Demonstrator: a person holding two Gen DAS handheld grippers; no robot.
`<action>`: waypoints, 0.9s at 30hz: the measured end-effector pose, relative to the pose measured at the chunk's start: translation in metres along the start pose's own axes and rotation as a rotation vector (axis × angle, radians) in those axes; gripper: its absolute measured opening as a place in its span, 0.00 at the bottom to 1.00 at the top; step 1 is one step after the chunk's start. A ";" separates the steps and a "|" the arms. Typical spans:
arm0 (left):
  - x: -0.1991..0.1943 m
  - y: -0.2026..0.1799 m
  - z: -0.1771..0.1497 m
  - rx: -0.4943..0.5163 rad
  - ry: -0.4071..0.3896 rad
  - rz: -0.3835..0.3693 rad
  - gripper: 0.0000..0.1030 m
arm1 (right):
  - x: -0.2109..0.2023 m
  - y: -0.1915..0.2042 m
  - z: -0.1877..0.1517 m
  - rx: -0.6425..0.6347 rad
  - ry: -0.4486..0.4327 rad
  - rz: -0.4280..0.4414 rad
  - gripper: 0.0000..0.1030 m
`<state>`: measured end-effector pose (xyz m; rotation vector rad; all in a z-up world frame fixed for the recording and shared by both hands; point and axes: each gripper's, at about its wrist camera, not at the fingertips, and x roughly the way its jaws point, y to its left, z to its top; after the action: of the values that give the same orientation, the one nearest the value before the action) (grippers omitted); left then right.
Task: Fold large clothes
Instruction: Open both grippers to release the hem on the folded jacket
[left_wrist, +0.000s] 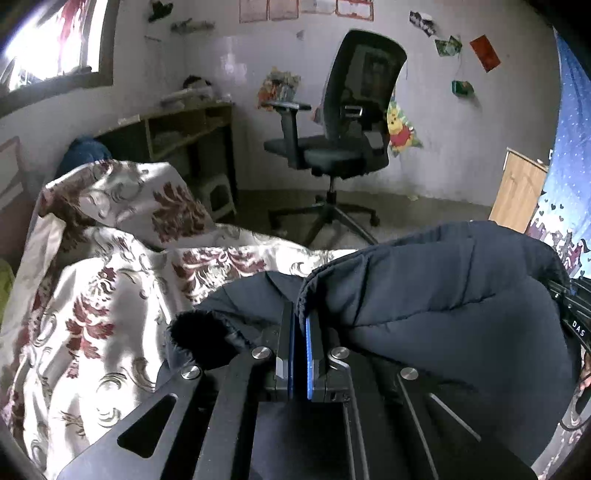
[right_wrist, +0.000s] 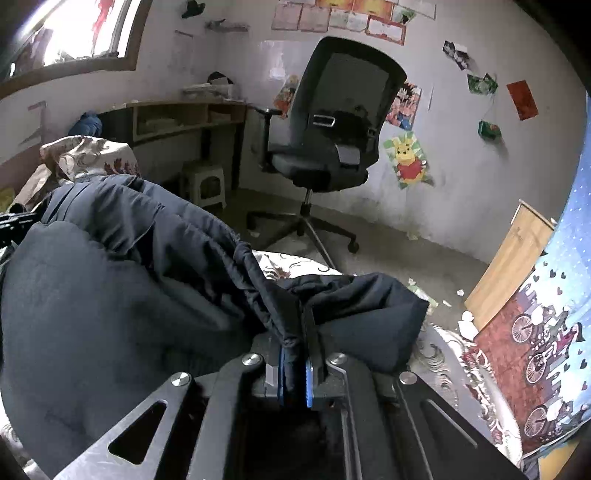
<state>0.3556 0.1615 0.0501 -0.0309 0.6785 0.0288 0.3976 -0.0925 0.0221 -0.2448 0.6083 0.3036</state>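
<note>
The left tongs (left_wrist: 300, 314) are closed on a gathered, stitched edge of the jacket (left_wrist: 443, 295), with the blue pads pressed on the cloth from both sides. The right tongs (right_wrist: 301, 325) are also closed on the jacket (right_wrist: 129, 280), where a thick fold of cloth sits between the blue pads. The jacket is dark navy, padded and quilted, with soft rounded bulges and long seam lines; its surface looks smooth and a little matte. In the left view a cuff (left_wrist: 201, 338) with dark fuzzy lining hangs just left of the tongs. The jacket is raised in both tongs above the bed, and its big puffy body fills the near right of the left view and the near left of the right view. Under it lies a bedcover (left_wrist: 92, 295), shiny cream cloth with dark red leaf patterns and many wrinkles. Far behind stands a black office chair (left_wrist: 343, 122) with a mesh back and a star base on the grey floor. Left of the chair, a wooden desk (left_wrist: 177, 125) stands against the white wall, and a small plastic stool (left_wrist: 218, 195) is beside it. A cartoon bear poster (right_wrist: 408, 162) hangs on the wall at the right.
</note>
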 end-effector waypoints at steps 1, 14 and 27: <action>0.004 0.000 0.000 -0.001 0.007 0.000 0.03 | 0.004 -0.001 0.001 0.006 0.007 0.006 0.09; 0.010 0.009 -0.009 -0.130 0.018 -0.060 0.08 | 0.018 -0.018 0.007 0.097 0.012 0.046 0.52; -0.026 -0.007 -0.014 -0.095 -0.121 -0.036 0.76 | -0.041 -0.030 0.006 0.228 -0.222 0.105 0.93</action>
<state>0.3271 0.1535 0.0552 -0.1317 0.5547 0.0284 0.3794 -0.1270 0.0546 0.0404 0.4316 0.3539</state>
